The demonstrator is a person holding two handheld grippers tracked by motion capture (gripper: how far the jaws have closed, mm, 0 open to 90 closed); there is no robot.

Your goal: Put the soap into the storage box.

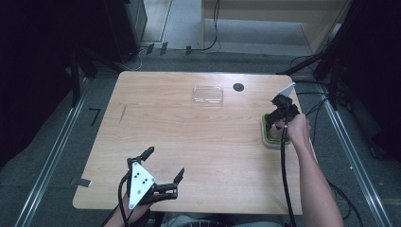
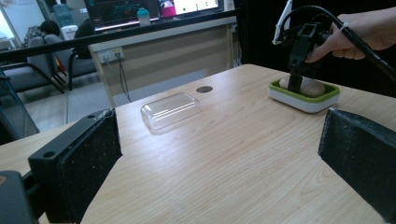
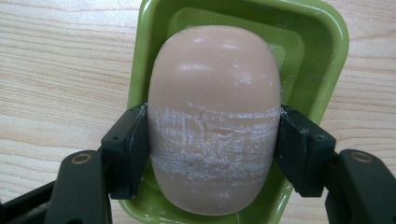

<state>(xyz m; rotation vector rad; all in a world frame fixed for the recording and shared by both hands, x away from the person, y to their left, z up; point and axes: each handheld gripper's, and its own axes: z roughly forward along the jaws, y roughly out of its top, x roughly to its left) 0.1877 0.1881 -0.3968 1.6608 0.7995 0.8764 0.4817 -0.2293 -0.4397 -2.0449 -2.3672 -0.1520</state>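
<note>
Right gripper (image 3: 212, 149) clamps the soap (image 3: 215, 116) in the green dish (image 3: 327, 51)
Jaws press both soap sides; left gripper (image 1: 163, 171) gapes wide over bare table (image 1: 208, 142); clear lid (image 1: 207, 95) lies apart.

Lighting: even overhead light on the counter (image 1: 189, 142), surroundings dark | Glare: pale sheen along the counter's far edge; highlights on the clear lid (image 2: 170, 110) | Shadows: soft, short | Focus: high view slightly soft; left claw (image 2: 219, 163) jaws blurred close up; soap (image 3: 215, 116) sharp.
</note>
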